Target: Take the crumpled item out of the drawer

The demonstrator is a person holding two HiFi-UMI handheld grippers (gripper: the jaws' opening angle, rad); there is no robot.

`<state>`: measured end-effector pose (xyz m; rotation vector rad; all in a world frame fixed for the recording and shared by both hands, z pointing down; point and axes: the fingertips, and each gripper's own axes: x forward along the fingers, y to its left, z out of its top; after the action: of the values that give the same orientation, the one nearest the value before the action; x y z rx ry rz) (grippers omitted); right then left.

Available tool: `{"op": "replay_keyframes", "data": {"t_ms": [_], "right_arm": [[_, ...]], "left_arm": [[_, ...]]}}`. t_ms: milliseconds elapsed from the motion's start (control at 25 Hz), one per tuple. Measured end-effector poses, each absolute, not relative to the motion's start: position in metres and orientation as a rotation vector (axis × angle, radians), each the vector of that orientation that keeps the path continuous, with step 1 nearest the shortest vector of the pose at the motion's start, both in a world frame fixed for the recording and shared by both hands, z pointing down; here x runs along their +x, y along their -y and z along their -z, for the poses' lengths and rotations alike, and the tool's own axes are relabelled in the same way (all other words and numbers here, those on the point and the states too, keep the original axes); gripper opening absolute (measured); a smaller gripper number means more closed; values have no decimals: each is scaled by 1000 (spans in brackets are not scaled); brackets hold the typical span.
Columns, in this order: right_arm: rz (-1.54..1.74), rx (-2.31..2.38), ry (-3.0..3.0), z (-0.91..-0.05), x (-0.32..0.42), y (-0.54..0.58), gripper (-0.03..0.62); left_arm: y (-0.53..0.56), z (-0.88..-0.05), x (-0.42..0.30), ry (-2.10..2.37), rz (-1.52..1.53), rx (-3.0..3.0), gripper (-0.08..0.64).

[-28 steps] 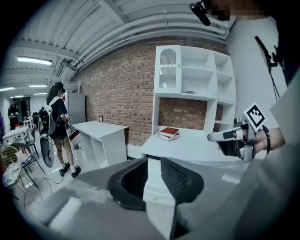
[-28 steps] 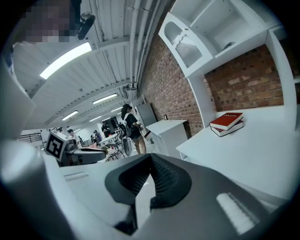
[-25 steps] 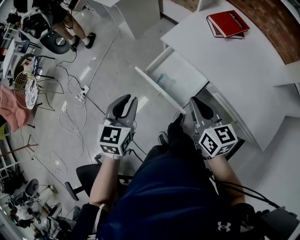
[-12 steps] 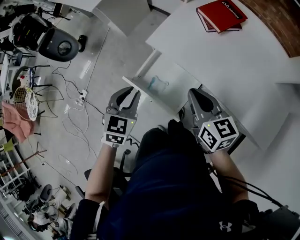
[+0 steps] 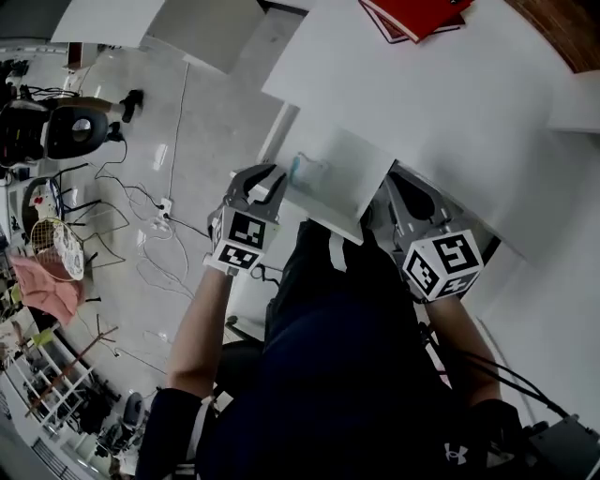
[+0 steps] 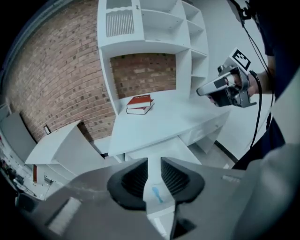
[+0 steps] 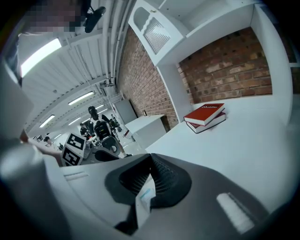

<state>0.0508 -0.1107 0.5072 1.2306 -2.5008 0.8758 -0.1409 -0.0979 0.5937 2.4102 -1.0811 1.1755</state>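
Note:
The white drawer (image 5: 361, 164) stands pulled out from under the desk. In it lies the crumpled item (image 5: 307, 172), pale and clear with a blue streak. My left gripper (image 5: 262, 184) hovers at the drawer's front left corner, open by a narrow gap, with nothing in it. In the left gripper view the crumpled item (image 6: 157, 194) shows through the gap of the left gripper (image 6: 153, 174). My right gripper (image 5: 410, 201) is at the drawer's right side under the desk edge. Its tips meet, shut on nothing, in the right gripper view (image 7: 150, 161).
Two red books (image 5: 412, 14) lie on the white desk top (image 5: 487, 112); these books (image 6: 139, 104) sit below a white shelf unit (image 6: 150, 28) on a brick wall. Cables (image 5: 155, 225) trail over the floor at the left, by a black machine (image 5: 70, 131).
Both grippers have moved forward to the drawer. The left one has gone from over the floor to the drawer's front corner. The drawer and the item have stayed put.

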Motion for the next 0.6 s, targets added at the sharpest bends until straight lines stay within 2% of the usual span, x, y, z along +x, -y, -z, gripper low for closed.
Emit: {"op": "replay_keyframes", "data": {"t_ms": [600], "right_arm": [[-1040,1493,2277,-542,69,112,3]], "left_arm": [[112,-719,-114,324,-1606,2511,94]]}}
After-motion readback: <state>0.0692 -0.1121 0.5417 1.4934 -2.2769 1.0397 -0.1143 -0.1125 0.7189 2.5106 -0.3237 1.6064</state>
